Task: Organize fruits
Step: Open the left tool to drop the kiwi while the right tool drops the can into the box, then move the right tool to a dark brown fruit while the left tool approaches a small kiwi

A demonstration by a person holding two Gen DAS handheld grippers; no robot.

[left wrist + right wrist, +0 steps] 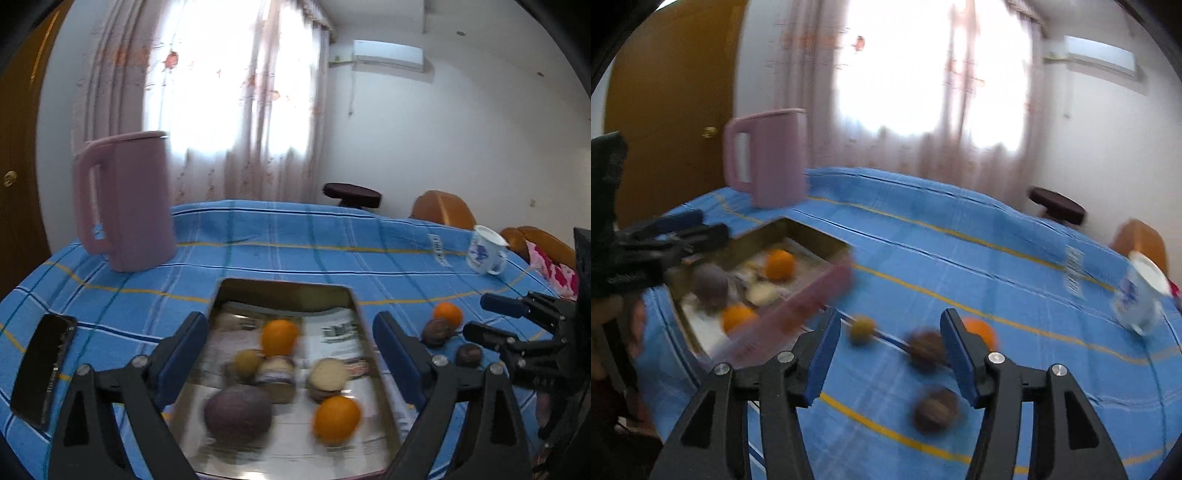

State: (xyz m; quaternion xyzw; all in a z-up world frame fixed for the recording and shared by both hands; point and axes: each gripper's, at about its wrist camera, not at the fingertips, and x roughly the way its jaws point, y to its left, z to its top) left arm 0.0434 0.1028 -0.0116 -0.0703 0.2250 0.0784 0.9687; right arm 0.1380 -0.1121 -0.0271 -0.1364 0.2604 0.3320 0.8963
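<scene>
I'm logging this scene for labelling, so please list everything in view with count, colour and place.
tray: one, metal, paper-lined, centre of the table
oranges in tray: two, orange
other fruits in tray: about four, purple, greenish and tan; blurred
orange: one, on the cloth right of the tray
dark fruits: two, brown, beside that orange
green fruit: one, on the cloth near the tray's rim
kettle: one, pink, far left
mug: one, white and blue, far right
phone: one, black, left edge
tablecloth: one, blue plaid
stool: one, dark, behind the table
left hand-held gripper: open, over the tray
right hand-held gripper: open, over the loose fruits
</scene>
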